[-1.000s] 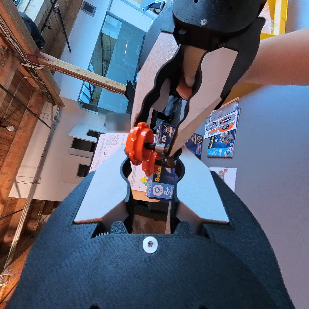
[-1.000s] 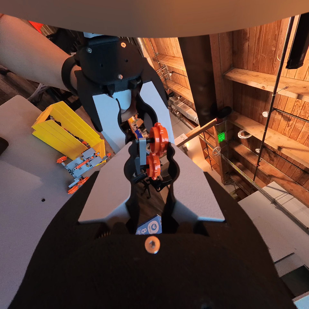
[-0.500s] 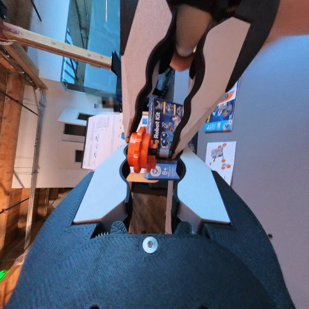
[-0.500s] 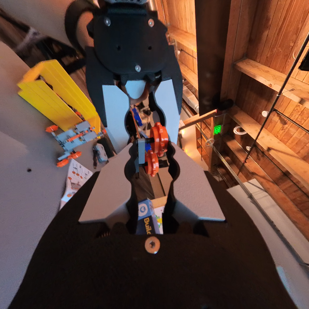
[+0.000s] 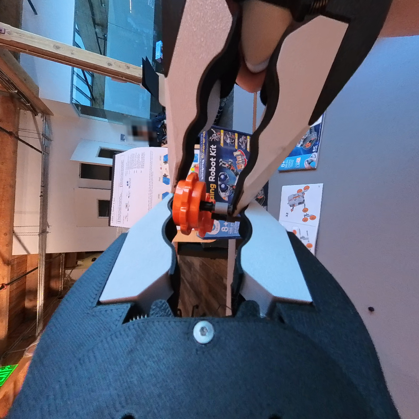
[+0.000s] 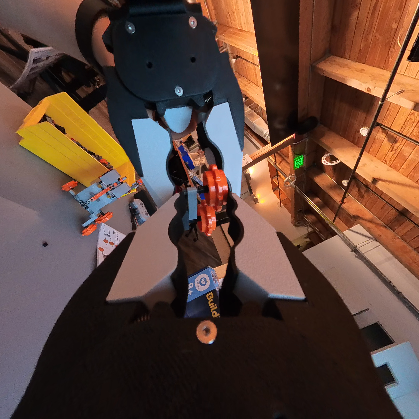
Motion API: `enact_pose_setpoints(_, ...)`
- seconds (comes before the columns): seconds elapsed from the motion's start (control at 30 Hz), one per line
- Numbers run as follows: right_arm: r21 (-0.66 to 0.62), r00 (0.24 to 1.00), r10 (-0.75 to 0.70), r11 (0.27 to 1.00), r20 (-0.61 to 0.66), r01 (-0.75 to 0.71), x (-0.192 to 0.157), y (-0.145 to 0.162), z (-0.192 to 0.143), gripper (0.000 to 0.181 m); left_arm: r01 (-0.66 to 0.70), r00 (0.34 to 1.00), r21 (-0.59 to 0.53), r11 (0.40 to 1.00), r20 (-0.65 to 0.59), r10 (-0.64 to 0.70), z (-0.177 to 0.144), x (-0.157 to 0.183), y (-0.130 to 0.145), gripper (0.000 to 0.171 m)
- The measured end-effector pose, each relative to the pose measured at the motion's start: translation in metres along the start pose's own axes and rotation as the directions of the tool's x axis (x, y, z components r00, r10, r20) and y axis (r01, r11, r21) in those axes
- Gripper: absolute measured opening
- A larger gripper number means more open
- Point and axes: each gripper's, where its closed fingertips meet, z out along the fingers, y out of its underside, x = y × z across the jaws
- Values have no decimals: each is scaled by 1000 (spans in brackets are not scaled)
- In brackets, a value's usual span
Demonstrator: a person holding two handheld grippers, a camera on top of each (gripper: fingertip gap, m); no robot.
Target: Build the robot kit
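Note:
A small assembly of a grey beam point(image 6: 192, 204) with two orange toothed wheels point(image 6: 214, 181) on black axles hangs in the air between both grippers, which face each other. My left gripper point(image 5: 207, 208) is shut on it, one finger on the larger orange wheel point(image 5: 190, 204) and the other at the axle ends by the grey beam point(image 5: 221, 207). My right gripper point(image 6: 206, 197) is shut on it too, one finger on the beam and the other on a wheel. Each gripper shows from above in the other's view.
On the grey table point(image 6: 22, 226) stand a yellow bin point(image 6: 68, 145) and a part-built grey and orange model point(image 6: 99, 195). A dark blue kit box point(image 5: 226, 172), a printed sheet point(image 5: 138, 186), an instruction booklet point(image 5: 299, 210) and a blue booklet point(image 5: 301, 154) lie nearby.
Both grippers have turned together in the air with the assembly held between them, so the background has shifted in both views. Neither grip has changed.

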Motion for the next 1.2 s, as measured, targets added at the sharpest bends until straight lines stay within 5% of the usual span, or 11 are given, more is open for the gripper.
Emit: enact_pose_setpoints(1.2, -28, 993, 116, 993, -31, -117, 4, 18, 8, 31, -17, 1000, -53, 998, 9, 18, 11, -5, 16, 47)
